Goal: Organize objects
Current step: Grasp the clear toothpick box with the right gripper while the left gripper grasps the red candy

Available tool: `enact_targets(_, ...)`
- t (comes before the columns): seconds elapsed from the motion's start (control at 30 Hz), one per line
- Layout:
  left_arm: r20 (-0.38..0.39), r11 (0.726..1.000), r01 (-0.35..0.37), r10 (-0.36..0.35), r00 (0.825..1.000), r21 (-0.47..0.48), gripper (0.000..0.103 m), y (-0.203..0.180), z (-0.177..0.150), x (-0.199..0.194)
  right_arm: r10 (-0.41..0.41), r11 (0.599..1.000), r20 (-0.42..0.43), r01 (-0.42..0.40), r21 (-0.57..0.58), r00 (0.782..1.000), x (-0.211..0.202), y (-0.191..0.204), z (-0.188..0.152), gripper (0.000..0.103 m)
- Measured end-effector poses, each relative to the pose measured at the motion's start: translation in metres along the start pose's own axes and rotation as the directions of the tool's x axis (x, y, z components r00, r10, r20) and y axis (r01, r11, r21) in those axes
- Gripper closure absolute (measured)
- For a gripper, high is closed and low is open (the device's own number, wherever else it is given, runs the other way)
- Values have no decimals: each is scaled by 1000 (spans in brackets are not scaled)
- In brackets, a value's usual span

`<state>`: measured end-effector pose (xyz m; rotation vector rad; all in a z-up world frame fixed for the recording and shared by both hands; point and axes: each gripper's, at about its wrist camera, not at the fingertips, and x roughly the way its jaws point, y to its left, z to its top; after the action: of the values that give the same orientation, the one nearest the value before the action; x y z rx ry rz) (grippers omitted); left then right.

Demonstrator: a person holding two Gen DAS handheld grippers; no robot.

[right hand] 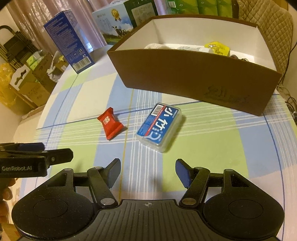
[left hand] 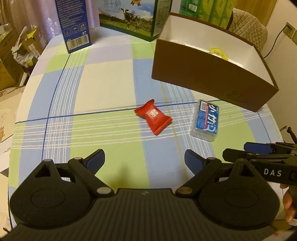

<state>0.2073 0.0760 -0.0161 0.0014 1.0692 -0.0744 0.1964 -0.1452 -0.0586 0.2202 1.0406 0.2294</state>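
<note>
A red snack packet point(left hand: 152, 116) point(right hand: 110, 123) lies flat on the checked tablecloth, mid-table. To its right rests a clear plastic case with a blue label point(left hand: 205, 120) point(right hand: 159, 127). Behind both stands a brown cardboard box point(left hand: 204, 77) point(right hand: 194, 81) with a white inside; a yellow packet point(right hand: 216, 47) and other small items lie in it. My left gripper point(left hand: 144, 161) hovers open, short of the red packet, nothing between its fingers. My right gripper point(right hand: 148, 172) is open too, just short of the clear case. Each gripper shows at the edge of the other's view.
A tall blue carton point(left hand: 74, 24) point(right hand: 68, 40) and a milk carton box with a cow picture point(left hand: 130, 16) point(right hand: 118, 24) stand at the table's far side. Green packs point(left hand: 206, 9) sit behind the brown box. Cardboard boxes point(right hand: 27, 83) crowd the floor to the left. A padded chair point(left hand: 248, 27) is far right.
</note>
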Motion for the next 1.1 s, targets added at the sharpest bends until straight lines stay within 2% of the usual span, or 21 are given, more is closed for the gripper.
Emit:
enact_targets(0.43,-21,999,-49,48,999,-24,12,13,6,22,-41,999,11,41,9,999,44,5,28,41)
enact_targets(0.77,-34,995,-84,83,996,-50,12,25,12,34,-104,995,-8,104,3,995,77,7,46,41)
enact_targets(1.03,-39,995,-86,85,996,-45,12,22,17,43,-140,989,-18,139,-54,990,92,2,49,41)
enact_targets(1.1,-39,996,-83,82,996,-43,12,20,18,46,-148,986,-11,147,-81,989,90,-2,47,44)
